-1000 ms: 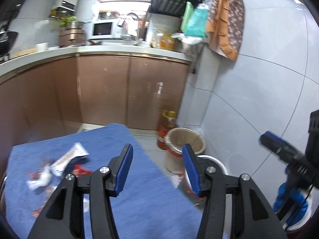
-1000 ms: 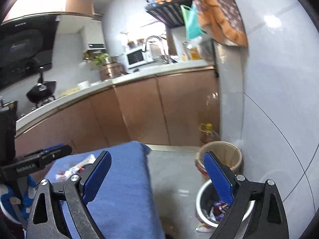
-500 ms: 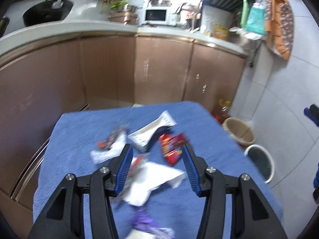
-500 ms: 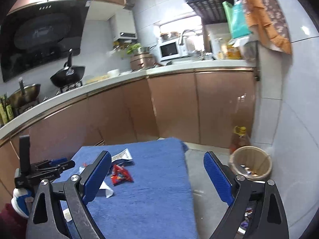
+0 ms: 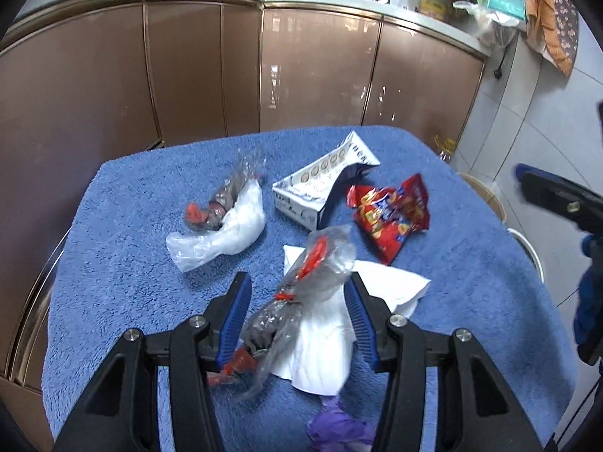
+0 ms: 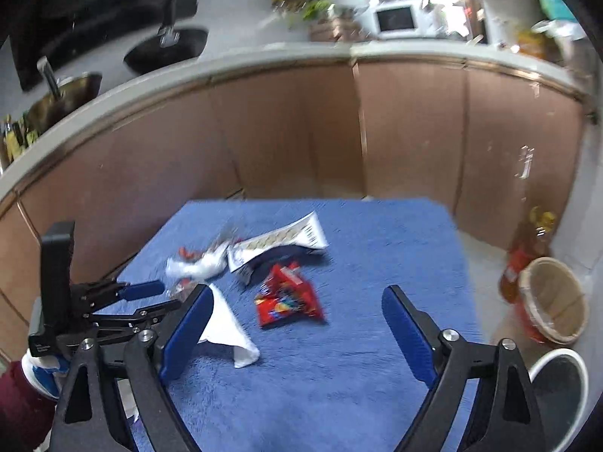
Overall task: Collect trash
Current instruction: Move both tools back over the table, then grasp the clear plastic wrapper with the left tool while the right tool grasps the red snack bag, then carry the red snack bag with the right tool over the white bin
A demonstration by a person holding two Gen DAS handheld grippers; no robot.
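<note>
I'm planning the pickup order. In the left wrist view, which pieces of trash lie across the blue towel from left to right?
White plastic bag → white printed box → red snack wrapper. The clear wrapper and white tissue between the left gripper's open jaws overlap the others, so I leave them out.

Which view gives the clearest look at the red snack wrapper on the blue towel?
The left wrist view: the red snack wrapper is sharp there, its printed front and crinkled edges readable, lying right of the white carton. The right wrist view also shows it whole, ahead of the right gripper, but smaller and motion-blurred.
</note>
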